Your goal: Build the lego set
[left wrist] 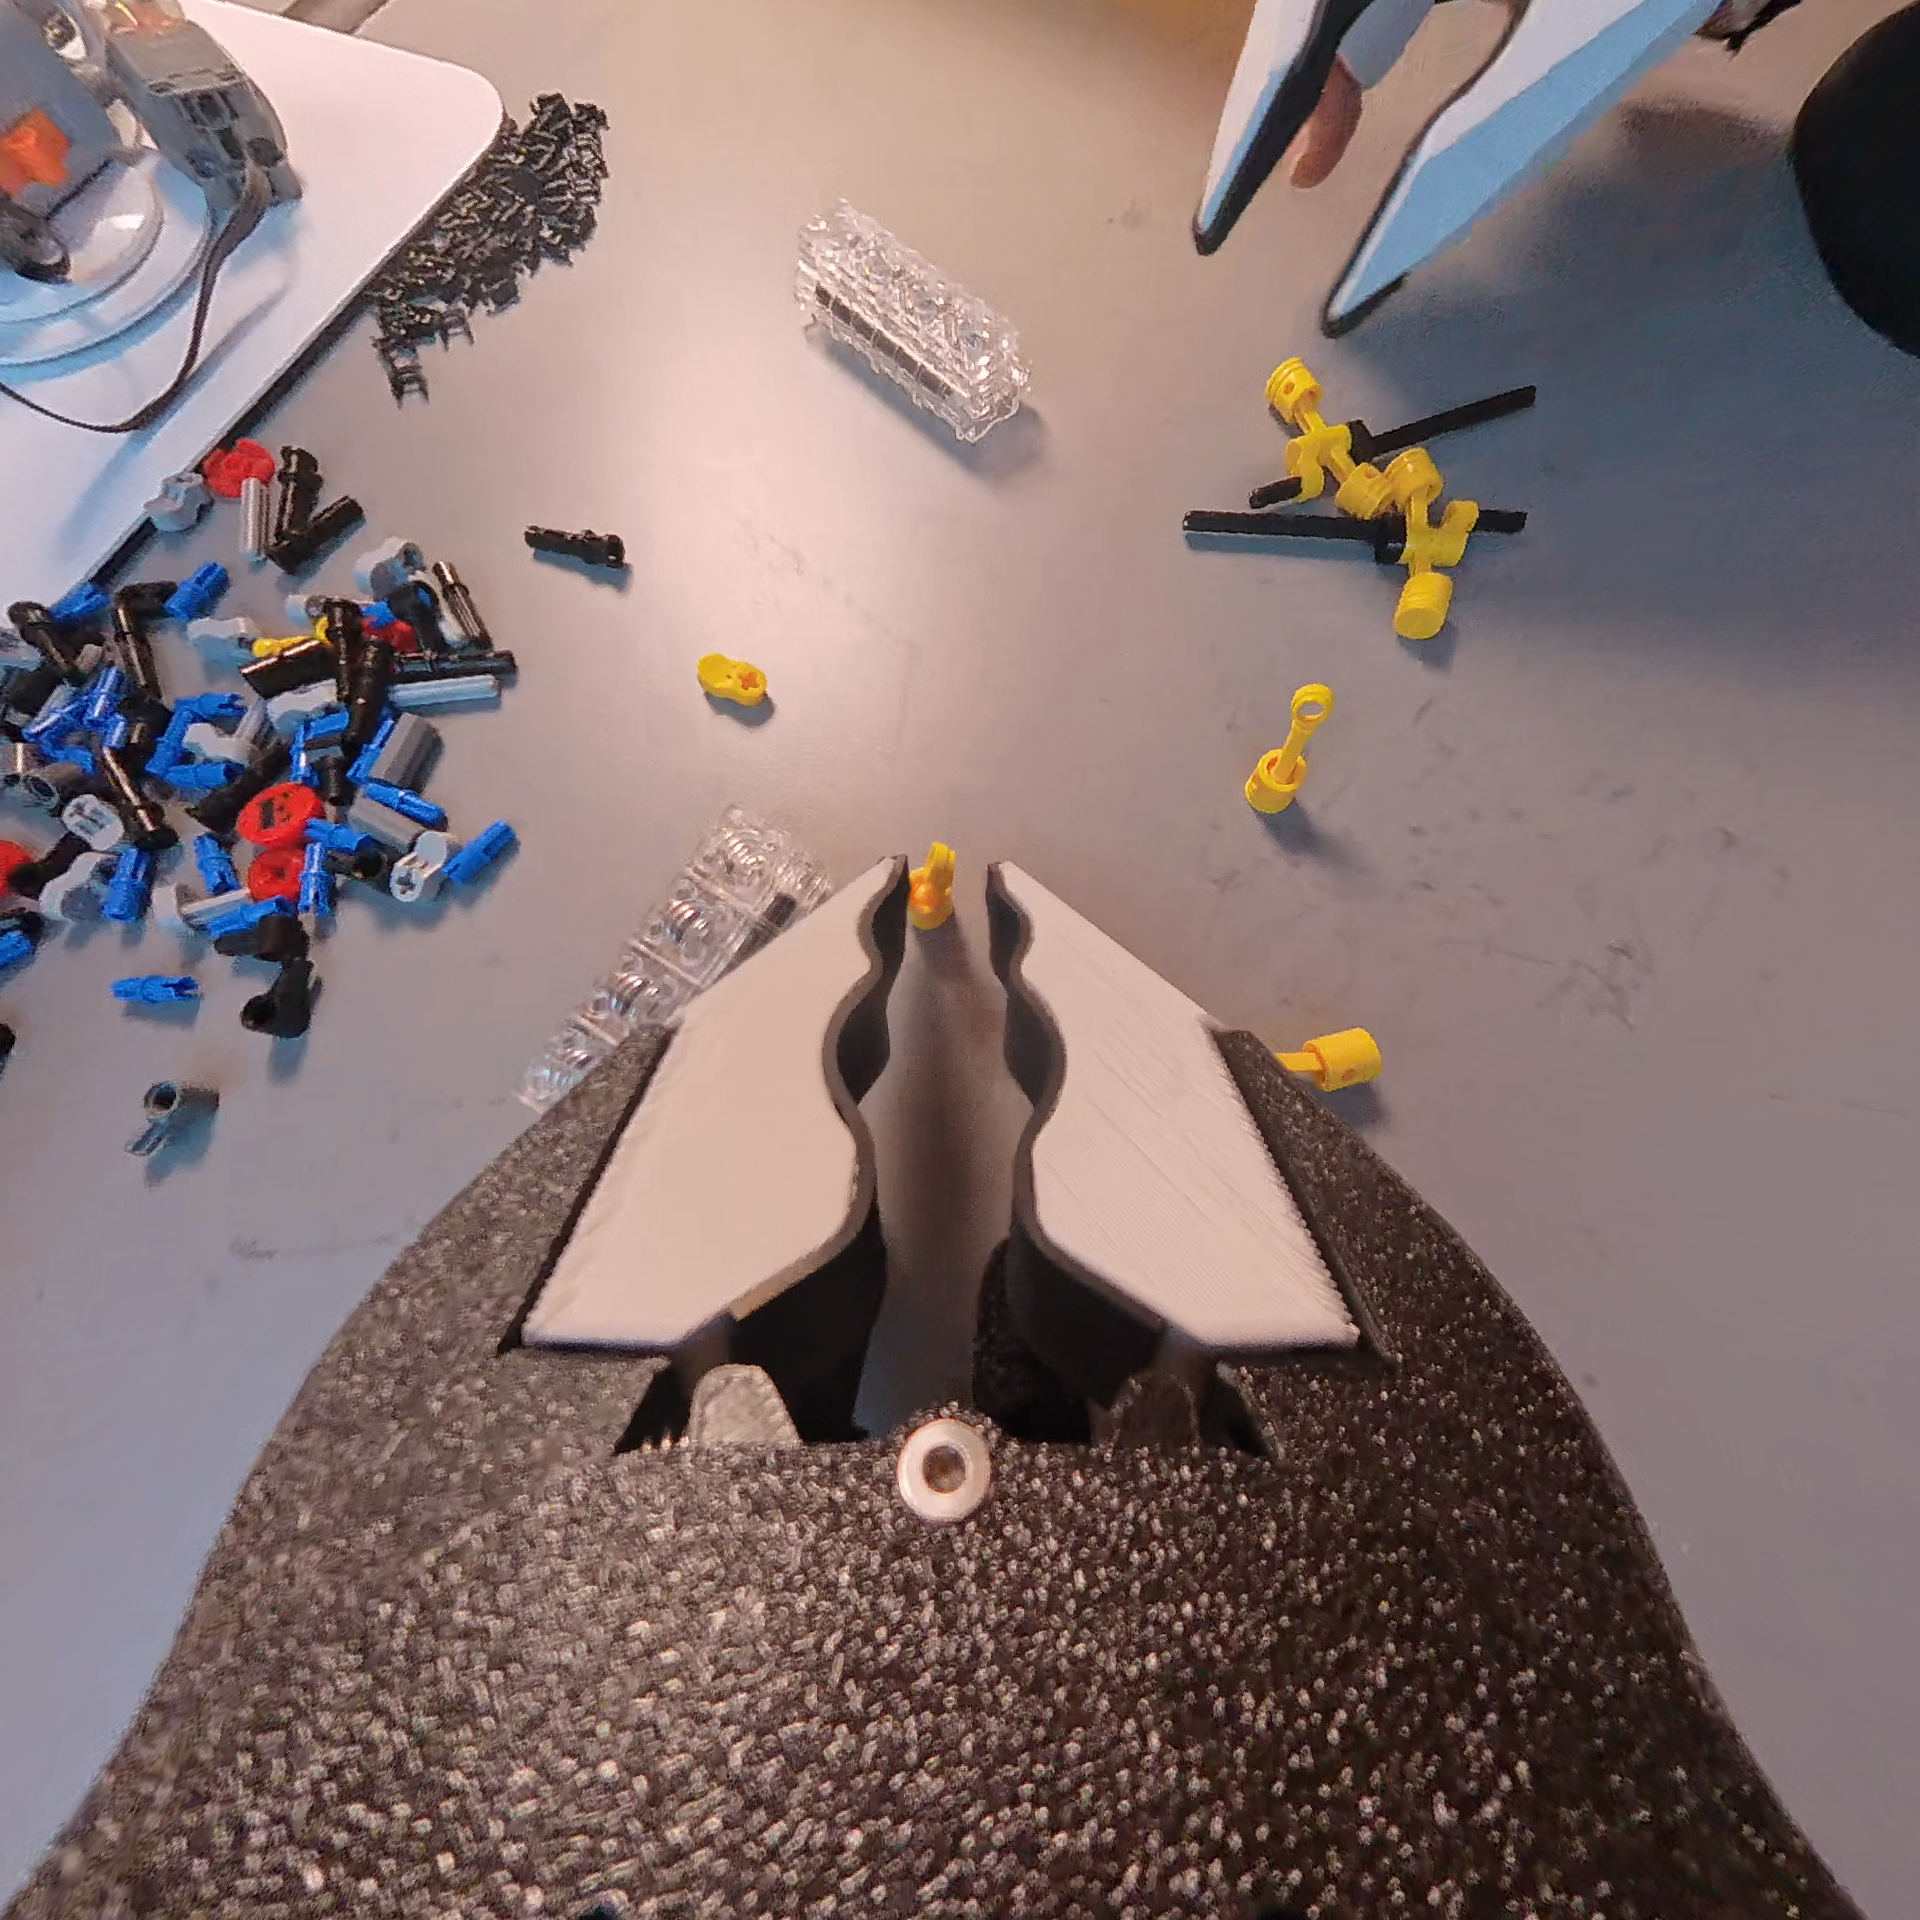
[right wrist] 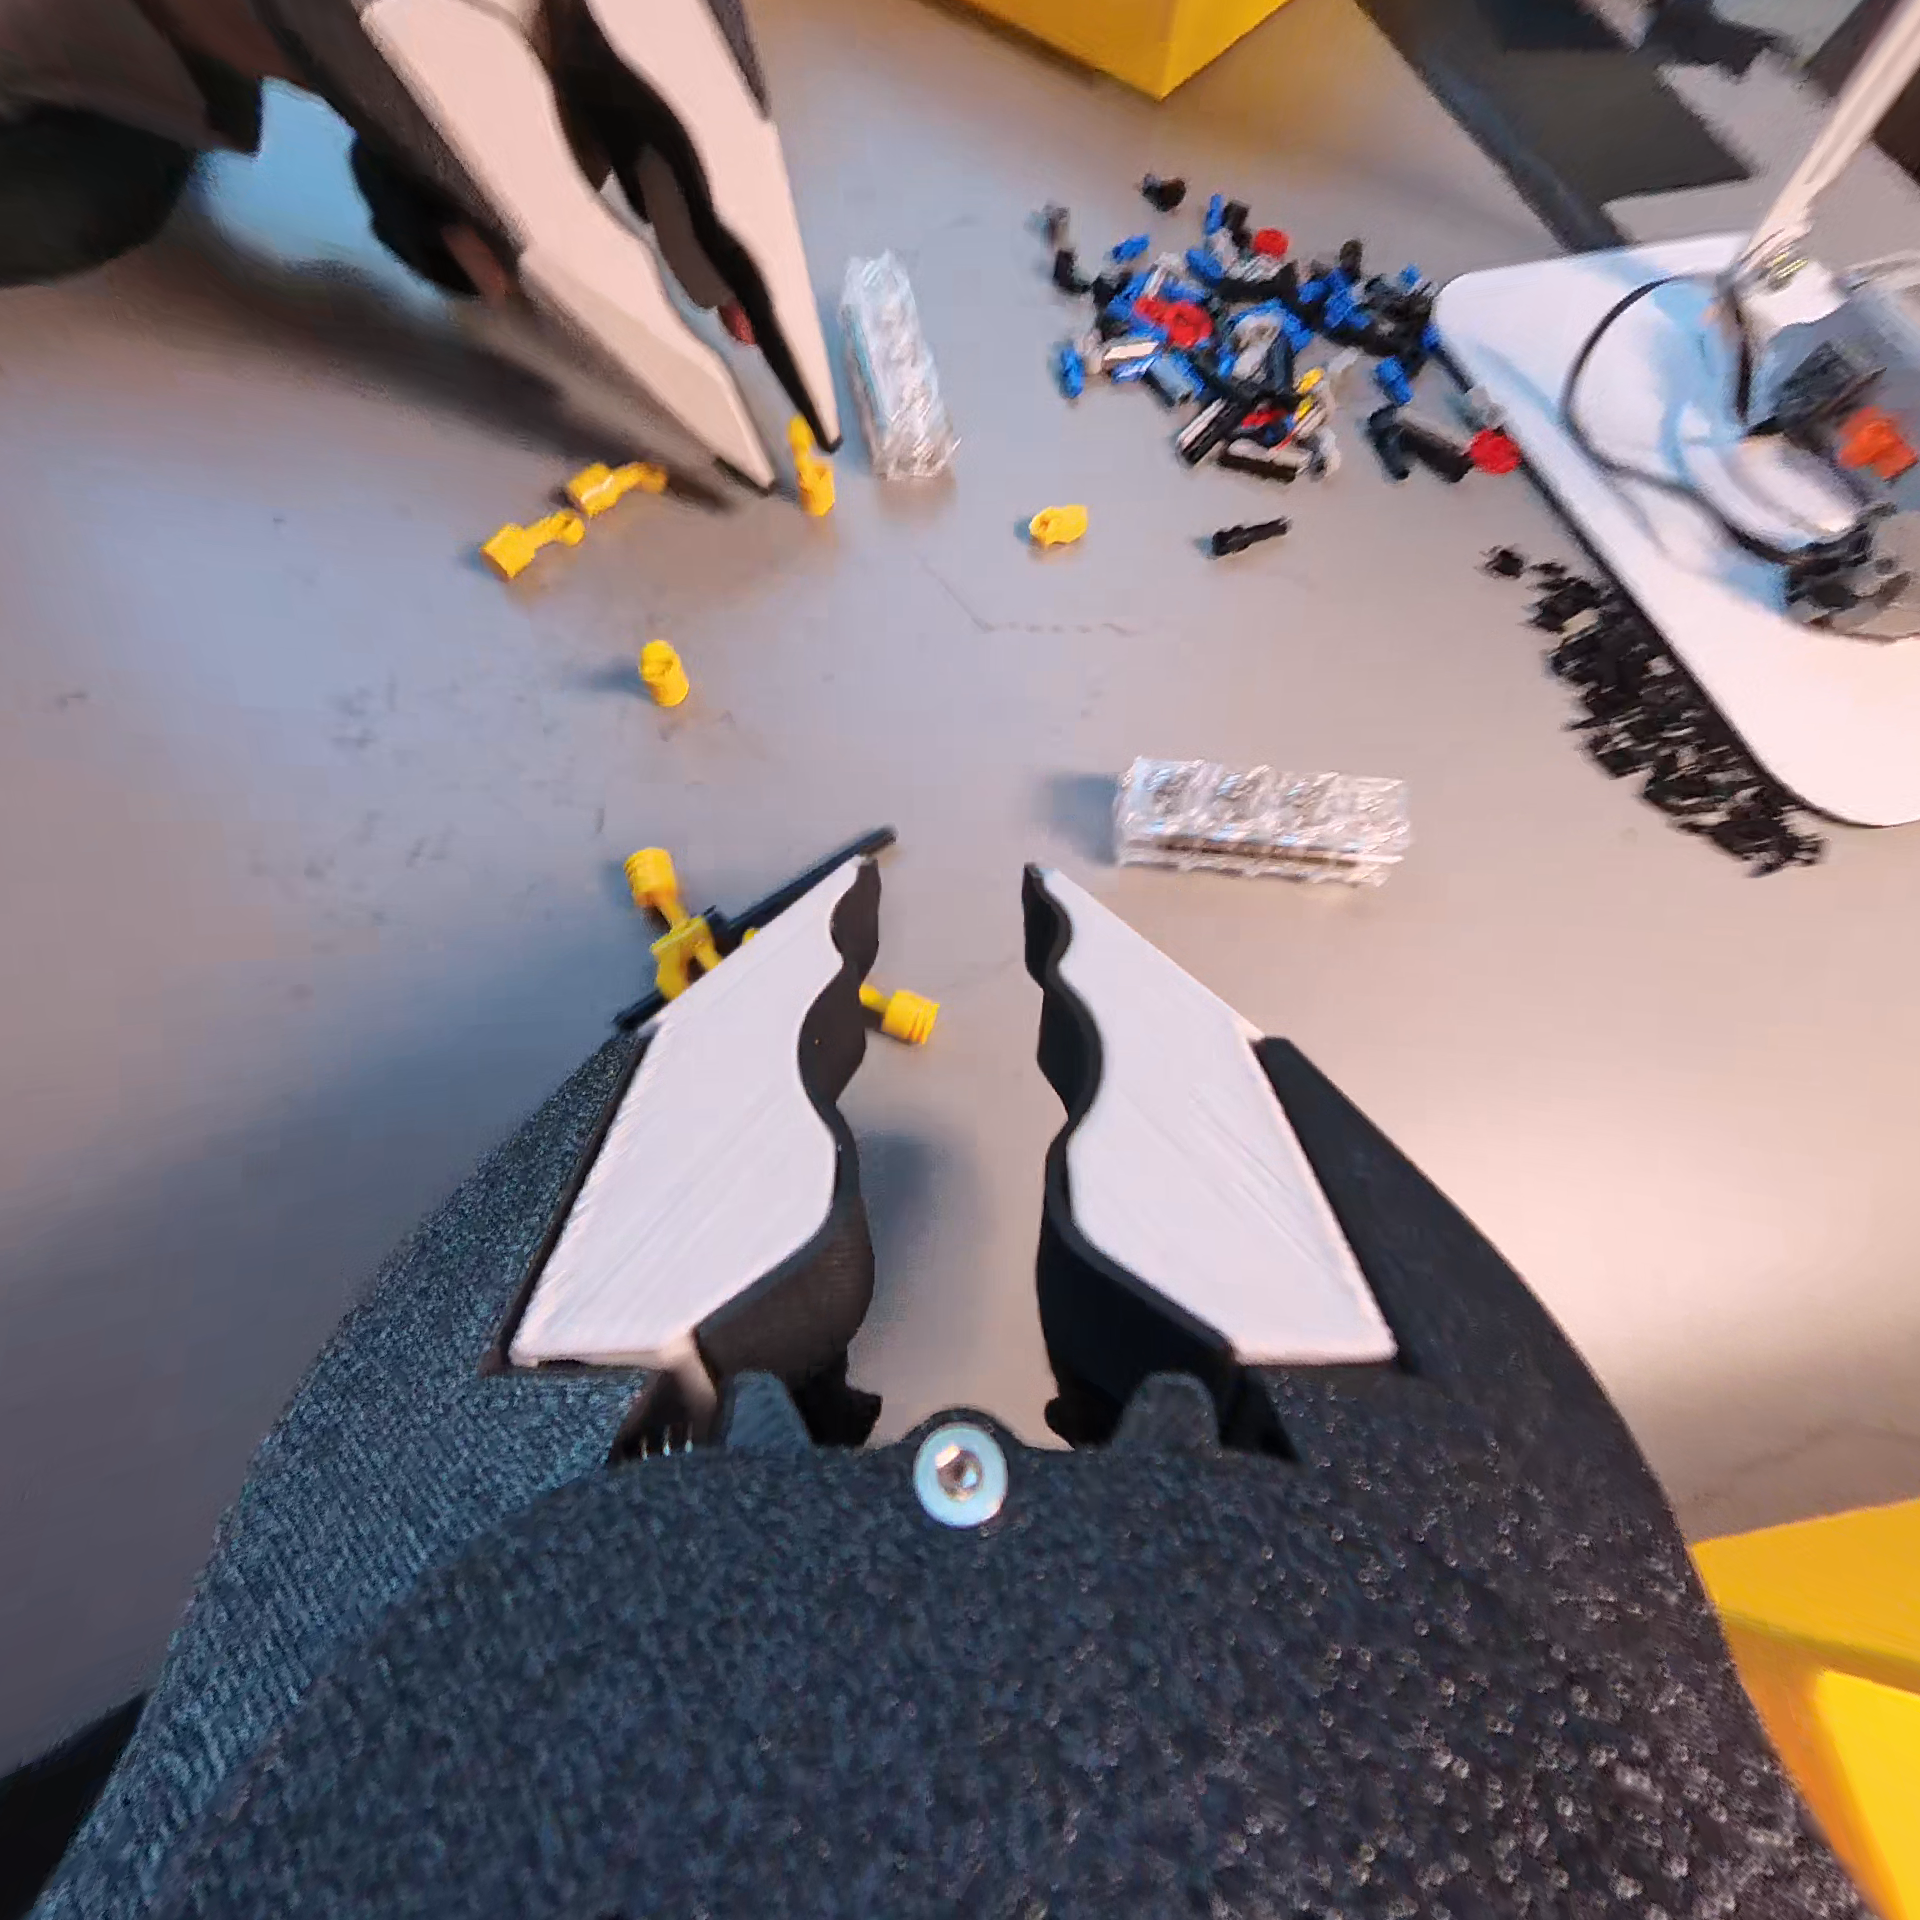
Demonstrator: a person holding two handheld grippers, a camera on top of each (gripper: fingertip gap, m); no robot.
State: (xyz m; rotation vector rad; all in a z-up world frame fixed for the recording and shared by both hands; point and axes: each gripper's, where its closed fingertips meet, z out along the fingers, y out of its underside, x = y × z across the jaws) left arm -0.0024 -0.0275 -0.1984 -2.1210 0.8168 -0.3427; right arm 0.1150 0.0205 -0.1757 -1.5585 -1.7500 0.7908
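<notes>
Jaws of the left gripper point(left wrist: 943, 883) stand slightly apart around an upright yellow piston point(left wrist: 931, 889), seemingly poised to pinch it; whether they touch it is unclear. Right gripper point(right wrist: 951, 883) hovers open above the crank assembly point(right wrist: 681, 935), likely ready to steady it.

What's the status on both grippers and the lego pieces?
Left gripper nearly closed around a small yellow piece, contact unclear. Right gripper open, empty, beside yellow-and-black assembly. Nothing blocking.

yellow piston point(left wrist: 1286, 750), clear brick point(left wrist: 914, 322), grey table point(left wrist: 1558, 935)
</notes>
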